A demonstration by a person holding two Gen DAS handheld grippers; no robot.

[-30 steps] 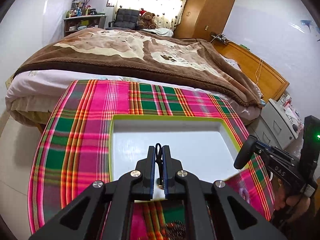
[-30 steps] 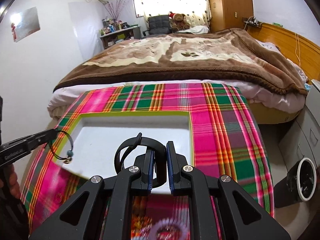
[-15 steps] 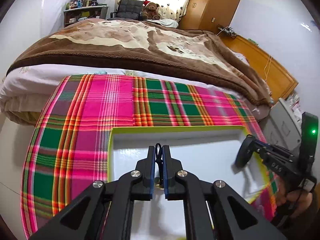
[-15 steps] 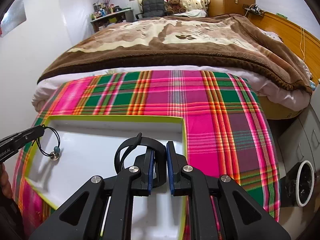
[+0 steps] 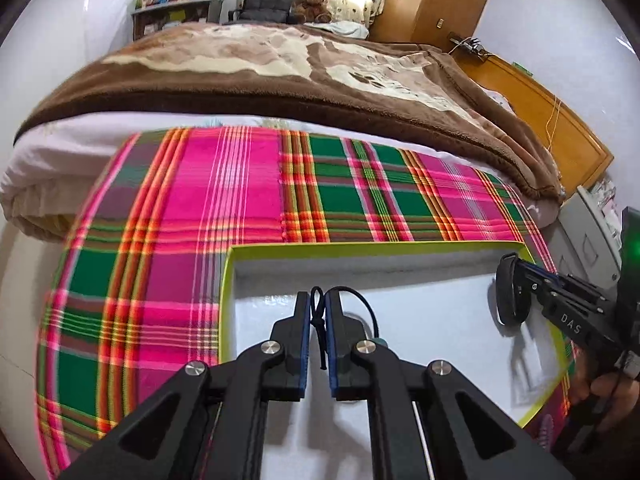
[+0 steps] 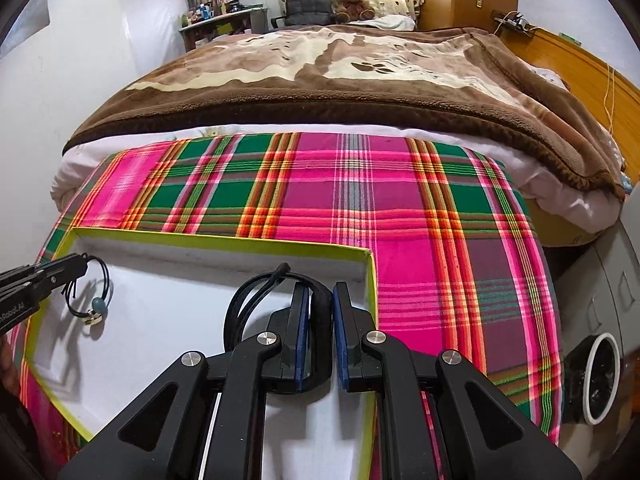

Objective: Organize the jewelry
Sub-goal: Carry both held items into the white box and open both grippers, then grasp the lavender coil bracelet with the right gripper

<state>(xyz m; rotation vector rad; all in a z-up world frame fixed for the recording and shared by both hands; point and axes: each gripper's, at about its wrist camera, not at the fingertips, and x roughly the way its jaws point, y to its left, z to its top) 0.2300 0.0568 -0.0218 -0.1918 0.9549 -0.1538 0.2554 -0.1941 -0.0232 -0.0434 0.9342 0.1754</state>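
A shallow white tray with a yellow-green rim (image 5: pixel 360 246) (image 6: pixel 224 237) lies on the plaid cloth. My left gripper (image 5: pixel 317 300) is shut on a thin black cord bracelet (image 5: pixel 362 300) with a teal bead and a gold charm (image 6: pixel 95 312), held low over the tray's left part; the bead hangs near the tray floor. My right gripper (image 6: pixel 319 292) is shut on a wide black band bracelet (image 6: pixel 256 296), also seen in the left wrist view (image 5: pixel 508 296), held over the tray's right part.
The plaid cloth (image 5: pixel 224 200) covers a table in front of a bed with a brown blanket (image 5: pixel 280 68). A grey drawer cabinet (image 6: pixel 616 280) and a round white-rimmed bin (image 6: pixel 600 376) stand at the right.
Both grippers moved forward and down over the tray, keeping hold of their bracelets. The cord bracelet's bead now hangs close to the tray floor.
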